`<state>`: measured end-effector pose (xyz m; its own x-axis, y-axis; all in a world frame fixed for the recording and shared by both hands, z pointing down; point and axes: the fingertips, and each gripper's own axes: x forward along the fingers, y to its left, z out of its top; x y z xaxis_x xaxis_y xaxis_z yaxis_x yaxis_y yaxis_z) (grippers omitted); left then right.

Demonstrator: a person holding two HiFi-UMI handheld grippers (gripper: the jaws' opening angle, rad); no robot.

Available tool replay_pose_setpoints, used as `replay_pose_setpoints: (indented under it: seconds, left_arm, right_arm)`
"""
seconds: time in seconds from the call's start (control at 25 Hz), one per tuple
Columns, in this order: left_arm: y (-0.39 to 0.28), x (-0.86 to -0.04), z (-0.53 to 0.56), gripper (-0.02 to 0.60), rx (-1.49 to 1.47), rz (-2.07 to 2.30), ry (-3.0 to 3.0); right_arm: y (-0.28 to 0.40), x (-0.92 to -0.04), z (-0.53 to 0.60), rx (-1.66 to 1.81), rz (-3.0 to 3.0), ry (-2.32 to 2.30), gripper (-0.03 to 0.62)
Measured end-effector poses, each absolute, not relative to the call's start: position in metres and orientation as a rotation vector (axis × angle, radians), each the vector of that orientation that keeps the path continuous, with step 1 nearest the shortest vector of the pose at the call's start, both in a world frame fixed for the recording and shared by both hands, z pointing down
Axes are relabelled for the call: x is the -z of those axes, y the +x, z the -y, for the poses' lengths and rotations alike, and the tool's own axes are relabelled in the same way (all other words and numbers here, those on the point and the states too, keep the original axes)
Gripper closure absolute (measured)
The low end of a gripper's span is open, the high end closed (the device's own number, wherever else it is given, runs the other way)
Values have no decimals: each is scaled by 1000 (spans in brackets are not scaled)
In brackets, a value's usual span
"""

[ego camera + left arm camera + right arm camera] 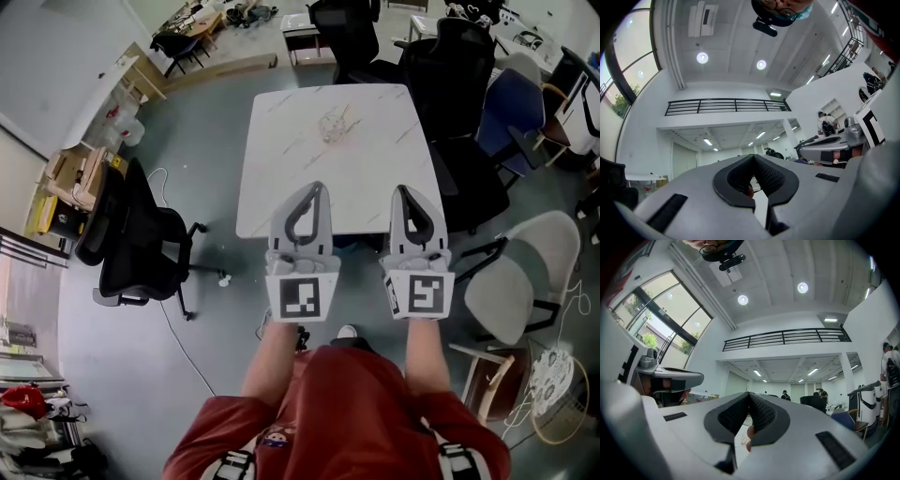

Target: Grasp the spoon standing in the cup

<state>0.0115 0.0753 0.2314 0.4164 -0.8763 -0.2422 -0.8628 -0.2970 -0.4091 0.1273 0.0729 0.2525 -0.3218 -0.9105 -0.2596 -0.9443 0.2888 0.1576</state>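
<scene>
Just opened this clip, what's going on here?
A person in a red top stands before a white marble-patterned table, holding grey tongs in each hand. The left tongs and right tongs are both shut and empty, held side by side and tilted upward. A small clear cup-like object sits toward the table's far side, too small to make out a spoon. Nothing is grasped yet.

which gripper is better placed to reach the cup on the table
Left, probably. The clear glass cup on the white marble table sits nearly straight ahead of the left gripper; the right gripper is further aside. Both are shut.
</scene>
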Motion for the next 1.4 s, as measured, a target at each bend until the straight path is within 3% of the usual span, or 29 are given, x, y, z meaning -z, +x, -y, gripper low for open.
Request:
replay_pose_setpoints:
  seconds: [0.12, 0.8, 1.04, 1.2, 1.4]
  left_arm:
    - [16, -229, -71, 580, -51, -1531, -2234]
    - [23, -236, -56, 580, 44, -1447, -2182]
    - [16, -238, -23, 580, -106, -1518, -2258]
    - [8, -239, 8, 580, 47, -1433, -2185]
    - [-7, -245, 57, 580, -35, -1507, -2242]
  right_arm:
    - [132, -249, -68, -443, -2418, -1747, 585]
    - [135, -253, -52, -457, -2415, -1753, 585]
    - [130, -254, -20, -449, -2411, -1763, 585]
    - [119, -255, 11, -447, -2416, -1764, 585]
    - [105, -261, 58, -432, -2439, -1771, 585]
